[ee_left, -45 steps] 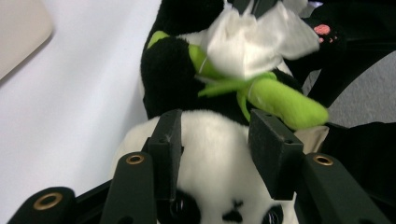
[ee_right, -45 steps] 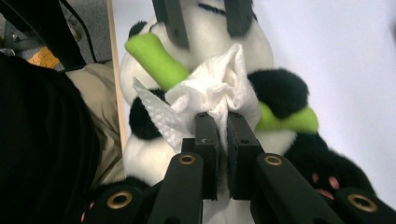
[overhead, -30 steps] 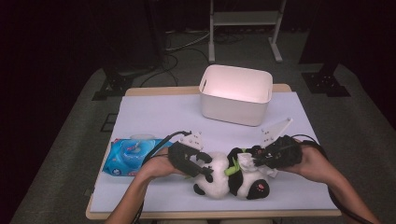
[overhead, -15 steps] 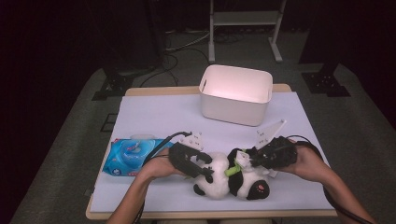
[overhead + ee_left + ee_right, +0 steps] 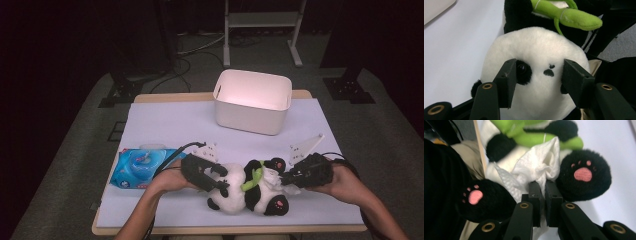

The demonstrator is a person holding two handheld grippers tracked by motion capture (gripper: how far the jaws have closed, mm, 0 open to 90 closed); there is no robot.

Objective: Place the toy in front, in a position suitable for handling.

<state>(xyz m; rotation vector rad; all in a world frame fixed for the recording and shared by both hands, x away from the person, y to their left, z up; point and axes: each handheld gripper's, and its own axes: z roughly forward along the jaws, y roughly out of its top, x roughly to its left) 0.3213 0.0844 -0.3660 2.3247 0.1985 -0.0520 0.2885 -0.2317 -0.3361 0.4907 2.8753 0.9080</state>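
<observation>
Hidden: left tongs (image 5: 537,82) are covering part of the panda's (image 5: 250,192) face; its far side is cut off.
Panda: black-and-white plush, pink paw pads, green bamboo sprig (image 5: 564,13), lying on the table (image 5: 170,125) in front of the white bin (image 5: 252,102).
Left tongs: gripping the panda's head.
Right tongs (image 5: 543,191): clamping a white tissue (image 5: 536,166) against the panda's belly.
</observation>
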